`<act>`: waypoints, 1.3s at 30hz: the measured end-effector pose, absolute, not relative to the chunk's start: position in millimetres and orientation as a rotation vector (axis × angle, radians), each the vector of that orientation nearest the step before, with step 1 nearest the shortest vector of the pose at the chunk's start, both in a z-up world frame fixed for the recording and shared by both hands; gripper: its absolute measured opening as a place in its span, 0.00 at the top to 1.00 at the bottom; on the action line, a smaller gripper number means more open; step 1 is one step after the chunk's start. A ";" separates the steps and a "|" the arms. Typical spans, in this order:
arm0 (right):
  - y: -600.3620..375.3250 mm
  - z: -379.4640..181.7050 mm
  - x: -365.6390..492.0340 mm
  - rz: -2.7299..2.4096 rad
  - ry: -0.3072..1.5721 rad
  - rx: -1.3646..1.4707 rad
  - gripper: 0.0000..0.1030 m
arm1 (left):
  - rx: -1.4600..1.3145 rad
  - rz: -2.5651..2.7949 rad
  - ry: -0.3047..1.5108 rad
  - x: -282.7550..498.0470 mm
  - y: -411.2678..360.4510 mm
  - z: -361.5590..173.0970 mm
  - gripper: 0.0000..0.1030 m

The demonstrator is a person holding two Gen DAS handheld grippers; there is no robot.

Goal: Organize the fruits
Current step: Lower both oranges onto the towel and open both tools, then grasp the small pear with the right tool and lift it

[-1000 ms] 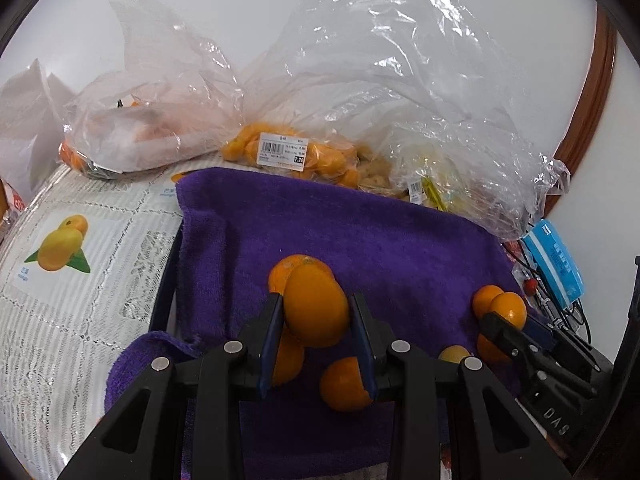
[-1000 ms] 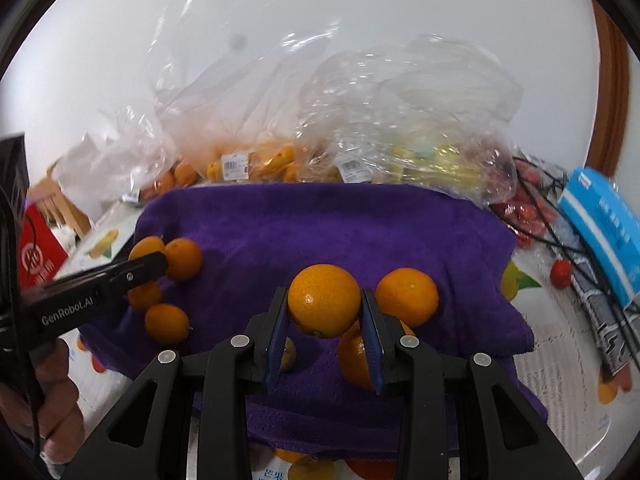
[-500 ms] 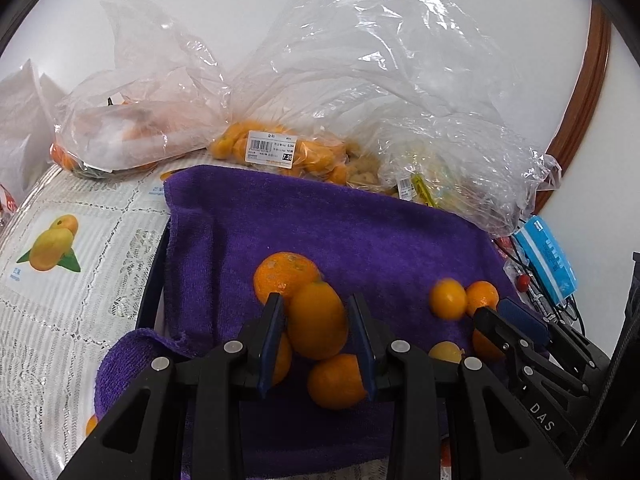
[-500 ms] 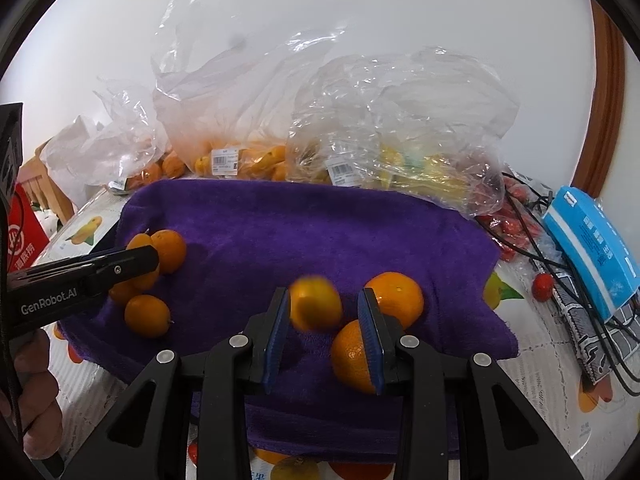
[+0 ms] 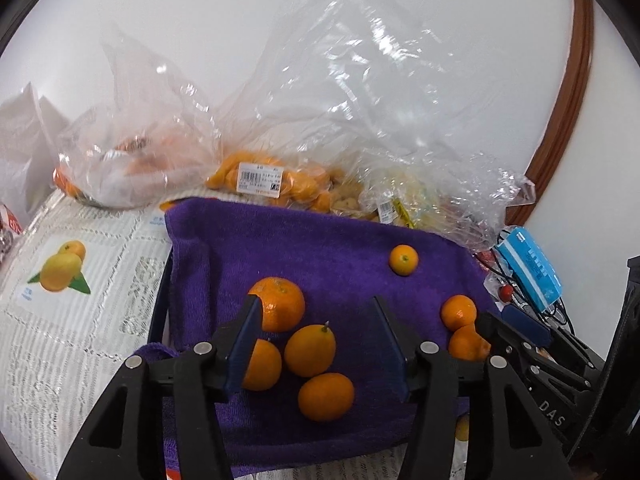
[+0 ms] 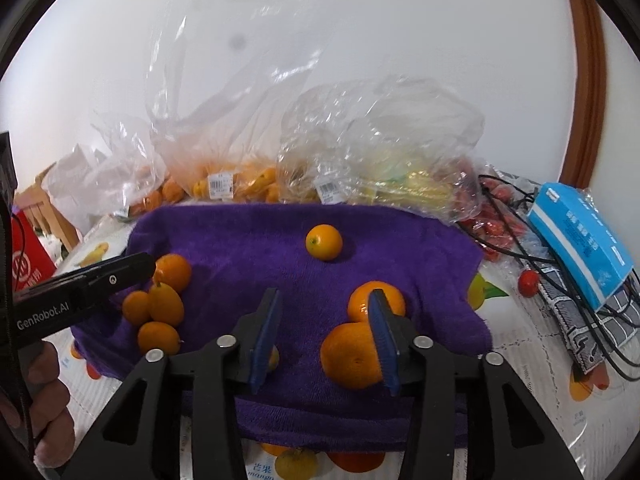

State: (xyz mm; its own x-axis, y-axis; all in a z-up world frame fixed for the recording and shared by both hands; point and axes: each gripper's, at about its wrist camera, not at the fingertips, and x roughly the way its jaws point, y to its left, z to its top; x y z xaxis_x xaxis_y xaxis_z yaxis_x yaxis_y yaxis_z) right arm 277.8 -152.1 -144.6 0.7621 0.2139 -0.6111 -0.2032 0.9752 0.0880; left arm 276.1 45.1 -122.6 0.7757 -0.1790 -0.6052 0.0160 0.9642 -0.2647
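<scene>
Purple towel (image 5: pixel 320 240): spread over my surface (image 5: pixel 80 320), carrying every loose orange.
Left tongs (image 5: pixel 316 344): jaws apart and have just been opening; pointed orange (image 5: pixel 310 350) lies free on the towel between them, no pad touching it.
Right tongs (image 6: pixel 324 332): jaws apart, also just opened, only bare towel between them; small orange (image 6: pixel 324 242) sits well ahead, alone mid-towel.
Look: small, glossy oranges, the pointed one with a stub of stem.
Change: a second ago each pair of tongs clamped one orange; both fruits now rest on the towel.
Bags (image 6: pixel 248 152): clear plastic, behind the towel, holding more fruit.
</scene>
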 end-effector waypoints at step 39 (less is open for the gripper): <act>-154.1 -180.1 203.2 0.194 0.808 0.057 0.61 | -0.238 -0.057 0.750 171.7 82.0 -162.1 0.40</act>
